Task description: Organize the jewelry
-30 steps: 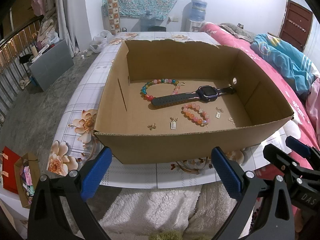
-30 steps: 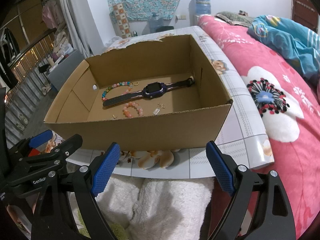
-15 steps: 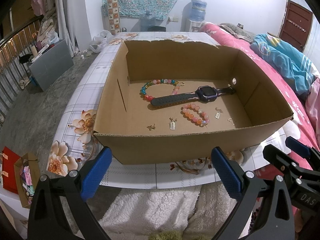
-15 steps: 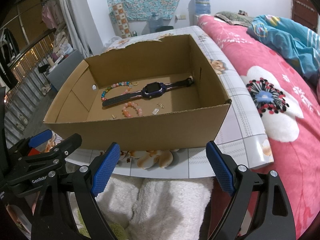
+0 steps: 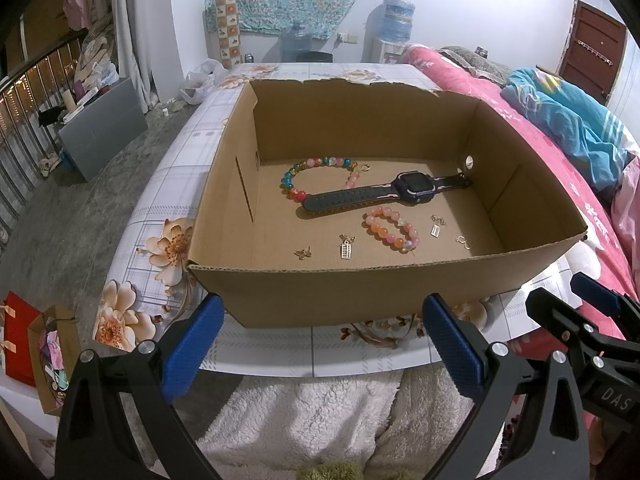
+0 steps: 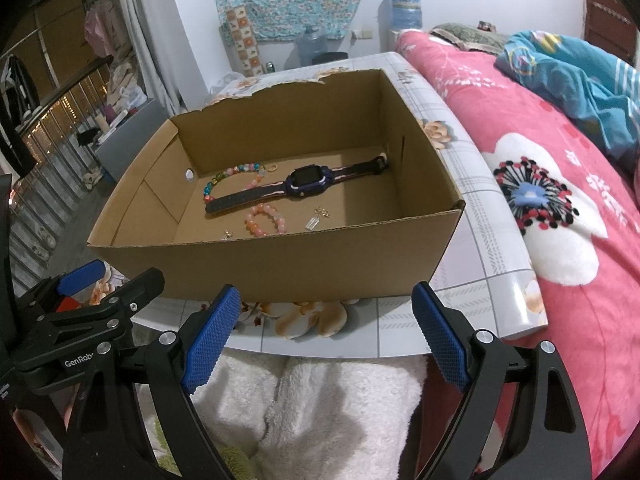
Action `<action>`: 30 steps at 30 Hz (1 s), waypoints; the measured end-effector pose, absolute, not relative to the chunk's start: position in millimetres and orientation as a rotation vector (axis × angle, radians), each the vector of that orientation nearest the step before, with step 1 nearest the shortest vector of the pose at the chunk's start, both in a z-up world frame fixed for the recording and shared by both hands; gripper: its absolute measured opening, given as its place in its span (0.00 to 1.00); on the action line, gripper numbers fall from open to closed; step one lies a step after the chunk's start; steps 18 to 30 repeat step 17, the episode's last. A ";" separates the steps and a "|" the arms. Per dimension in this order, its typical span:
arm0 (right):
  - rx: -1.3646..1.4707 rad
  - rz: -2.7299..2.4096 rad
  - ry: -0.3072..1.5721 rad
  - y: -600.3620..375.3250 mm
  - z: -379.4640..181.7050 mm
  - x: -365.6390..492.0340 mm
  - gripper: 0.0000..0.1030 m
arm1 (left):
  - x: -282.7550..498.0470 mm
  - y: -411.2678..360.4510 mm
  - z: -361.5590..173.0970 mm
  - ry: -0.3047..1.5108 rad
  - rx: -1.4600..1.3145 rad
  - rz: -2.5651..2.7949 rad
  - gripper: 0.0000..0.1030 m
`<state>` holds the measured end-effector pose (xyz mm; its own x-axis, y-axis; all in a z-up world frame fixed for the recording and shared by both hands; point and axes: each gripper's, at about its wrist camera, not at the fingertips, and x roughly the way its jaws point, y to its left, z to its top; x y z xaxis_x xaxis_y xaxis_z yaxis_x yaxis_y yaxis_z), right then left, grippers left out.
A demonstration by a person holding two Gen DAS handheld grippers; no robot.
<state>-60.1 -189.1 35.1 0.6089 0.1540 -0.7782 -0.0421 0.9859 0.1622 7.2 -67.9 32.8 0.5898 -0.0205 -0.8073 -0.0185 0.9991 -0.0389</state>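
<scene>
An open cardboard box [image 5: 360, 292] [image 6: 280, 264] stands on a floral table. Inside lie a dark smartwatch [image 5: 414, 184] [image 6: 308, 179], a multicoloured bead bracelet [image 5: 312, 166] [image 6: 236, 172], a pink bead bracelet [image 5: 390, 230] [image 6: 266, 220] and several small gold charms [image 5: 346, 246] [image 6: 313, 223]. My left gripper [image 5: 320, 340] hangs open before the box's near wall, nothing between its blue pads. My right gripper [image 6: 326, 330] is also open and empty, just short of the box. Each gripper shows at the edge of the other's view.
The table's front edge [image 5: 320, 364] runs just past the grippers, with white fluffy fabric [image 5: 304, 420] below. A pink floral bed [image 6: 560, 200] with a blue blanket [image 5: 580, 120] lies to the right. On the left floor sit paper bags [image 5: 44, 360] and a railing [image 5: 24, 112].
</scene>
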 end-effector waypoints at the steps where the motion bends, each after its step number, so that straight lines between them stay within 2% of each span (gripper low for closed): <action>1: 0.132 0.113 0.910 -189.2 35.2 -60.0 0.81 | 7.3 -67.8 32.8 0.940 -0.045 -0.002 0.95; 30: 0.132 0.114 0.911 -189.9 35.3 -59.6 0.81 | 7.8 -68.5 32.8 0.943 -0.046 0.000 0.95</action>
